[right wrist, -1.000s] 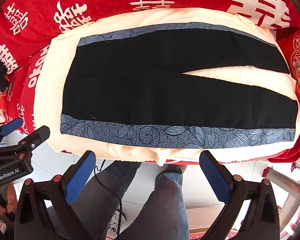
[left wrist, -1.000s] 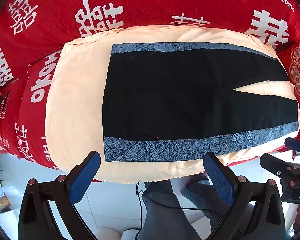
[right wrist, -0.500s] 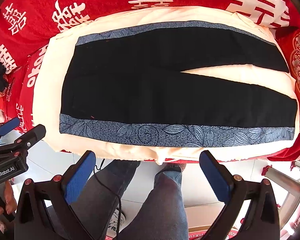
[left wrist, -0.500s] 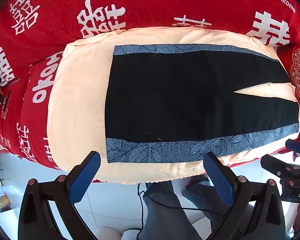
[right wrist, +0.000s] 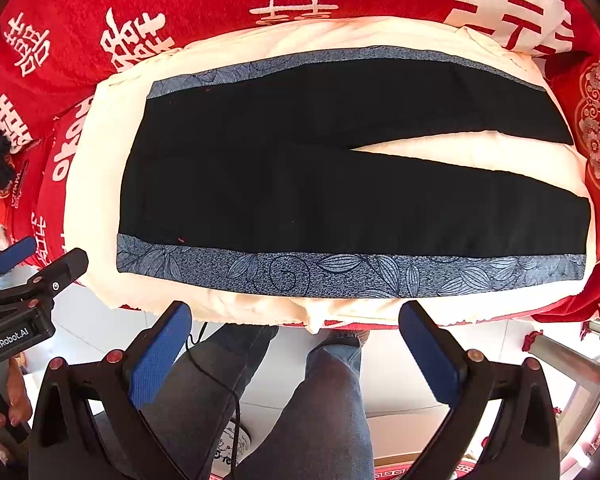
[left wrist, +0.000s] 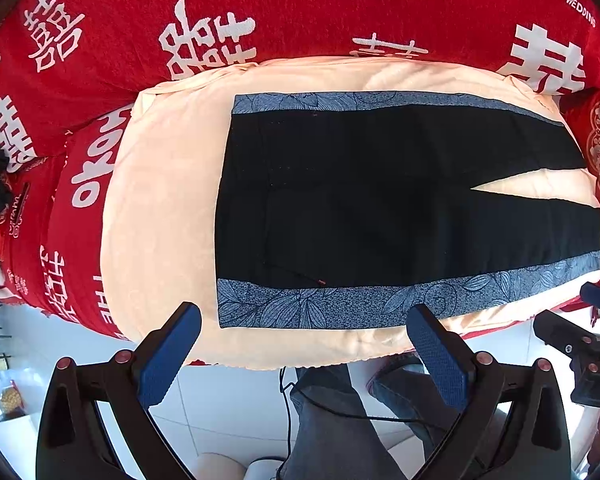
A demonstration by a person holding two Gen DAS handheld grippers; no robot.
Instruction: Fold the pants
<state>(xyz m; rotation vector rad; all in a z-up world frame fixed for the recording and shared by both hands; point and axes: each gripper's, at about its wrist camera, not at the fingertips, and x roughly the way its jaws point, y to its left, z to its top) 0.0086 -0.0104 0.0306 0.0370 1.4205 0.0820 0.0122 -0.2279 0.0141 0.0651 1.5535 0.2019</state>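
A pair of black pants with blue-grey leaf-patterned side stripes (left wrist: 380, 208) lies spread flat across the middle of both views, waistband toward the left of the frame and the two legs splitting apart toward the right. The pants rest on a cream-coloured padded cushion (left wrist: 160, 216), which sits on a red blanket printed with large white Chinese characters (left wrist: 300, 4).

At the bottom of the left wrist view, the left gripper (left wrist: 300, 344) has its blue-padded fingers (left wrist: 168, 356) spread wide, holding nothing, just short of the cushion's near edge. At the bottom of the right wrist view, the right gripper (right wrist: 296, 344) is likewise wide apart and empty, below the cushion's front edge.

Under both grippers the person's legs in grey-blue jeans (right wrist: 300, 400) stand on what looks like a pale tiled floor (left wrist: 228, 408), though distortion blurs it.
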